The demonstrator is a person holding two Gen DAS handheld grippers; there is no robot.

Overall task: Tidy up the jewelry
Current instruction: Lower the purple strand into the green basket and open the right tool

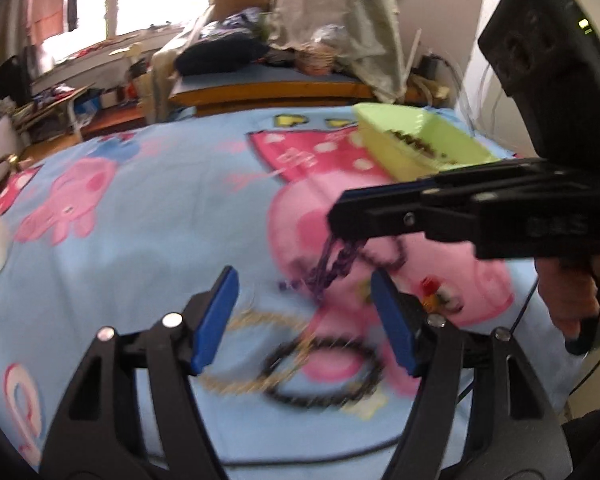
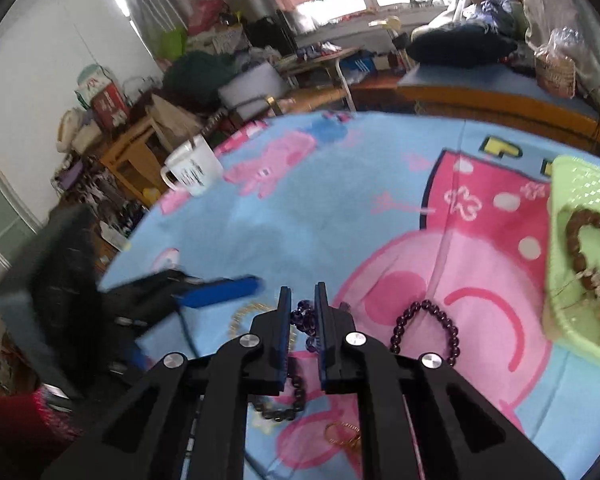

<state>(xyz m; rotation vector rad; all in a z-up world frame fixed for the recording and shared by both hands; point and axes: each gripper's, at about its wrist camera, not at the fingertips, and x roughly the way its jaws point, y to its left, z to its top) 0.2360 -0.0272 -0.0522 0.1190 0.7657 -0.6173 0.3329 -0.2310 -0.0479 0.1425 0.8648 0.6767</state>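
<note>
Holding a purple bead string (image 2: 301, 317), my right gripper (image 2: 303, 296) has its jaws nearly together on the beads; in the left wrist view the string (image 1: 334, 262) hangs from the tips of that gripper (image 1: 342, 220) over the blanket (image 1: 148, 216). My left gripper (image 1: 302, 284) stands with its blue pads wide apart and nothing between them. Below it lie a black bead bracelet (image 1: 324, 372) and a gold chain (image 1: 256, 320), both blurred. Just right of my right gripper, a dark purple bracelet (image 2: 426, 330) rests on the pink print. Farther right, the green basket (image 2: 580, 184) contains a brown bead bracelet (image 2: 592, 248). At the far left edge stands a white mug (image 2: 192, 172).
</note>
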